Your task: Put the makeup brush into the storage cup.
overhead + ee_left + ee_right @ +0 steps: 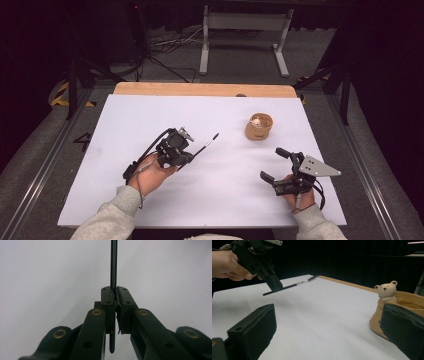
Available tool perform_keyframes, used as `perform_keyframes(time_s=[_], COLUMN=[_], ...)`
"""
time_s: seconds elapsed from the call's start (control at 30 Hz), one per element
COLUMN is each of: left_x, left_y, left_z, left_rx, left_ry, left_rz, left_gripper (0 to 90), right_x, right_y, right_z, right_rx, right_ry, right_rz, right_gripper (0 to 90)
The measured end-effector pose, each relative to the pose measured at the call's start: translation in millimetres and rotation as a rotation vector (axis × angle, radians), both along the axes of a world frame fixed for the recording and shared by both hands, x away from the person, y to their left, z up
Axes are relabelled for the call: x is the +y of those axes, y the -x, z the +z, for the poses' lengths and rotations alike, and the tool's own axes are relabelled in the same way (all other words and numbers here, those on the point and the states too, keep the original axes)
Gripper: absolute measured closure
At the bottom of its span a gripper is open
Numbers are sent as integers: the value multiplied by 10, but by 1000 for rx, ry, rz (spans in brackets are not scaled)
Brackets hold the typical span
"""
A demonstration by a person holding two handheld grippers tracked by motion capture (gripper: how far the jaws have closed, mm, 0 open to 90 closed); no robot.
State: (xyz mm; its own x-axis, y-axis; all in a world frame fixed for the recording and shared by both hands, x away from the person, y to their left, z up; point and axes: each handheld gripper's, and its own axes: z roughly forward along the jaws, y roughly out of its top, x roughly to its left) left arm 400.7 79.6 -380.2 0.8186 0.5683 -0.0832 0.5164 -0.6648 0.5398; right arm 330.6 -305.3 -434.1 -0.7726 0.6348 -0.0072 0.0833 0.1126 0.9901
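My left gripper (188, 157) is shut on a thin black brush (206, 144), held above the white table (150, 115) left of centre. In the left gripper view the brush's rod (113, 265) runs straight up from between the closed jaws. From the right gripper view I see the brush (294, 285) tilted, bristle tip pointing away, in the left gripper (275, 287). My right gripper (271, 163) is open near the table's front right, nothing between its fingers (253, 332). A tan ceramic cup (259, 127) with a small bear figure (386, 291) on its rim stands just beyond it.
A wooden strip (200, 89) borders the table's far edge. Beyond it stand a grey metal frame (245, 35) and cables on the floor. The person's grey sleeves (112, 215) enter from the bottom.
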Motion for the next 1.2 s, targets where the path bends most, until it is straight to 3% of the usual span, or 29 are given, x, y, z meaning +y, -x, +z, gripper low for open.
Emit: perform_keyframes(time_s=[0.03,0.33,0.5,0.53,0.7,1.03,1.2], left_x=[0,128,202,202,263,319,323], left_y=[0,125,202,202,238,293,352], left_z=[0,87,70,70,57,-83,-177], left_rx=[0,-92,-149,-149,-186,-240,-296], left_ry=[0,186,335,335,463,625,703], left_rz=[0,-16,-22,-22,-40,-46,-92], left_gripper=[850,850,851,851,851,851,851], right_x=[0,3,5,5,5,6,9], right_y=[0,-2,-1,-1,-2,0,0], right_z=[0,-4,-5,-5,-6,-4,-4], right_rx=[0,4,6,6,5,2,2], right_ry=[0,2,2,2,3,4,6], right_rz=[0,-1,-1,-1,0,4,7], right_gripper=[9,9,9,9,9,9,9])
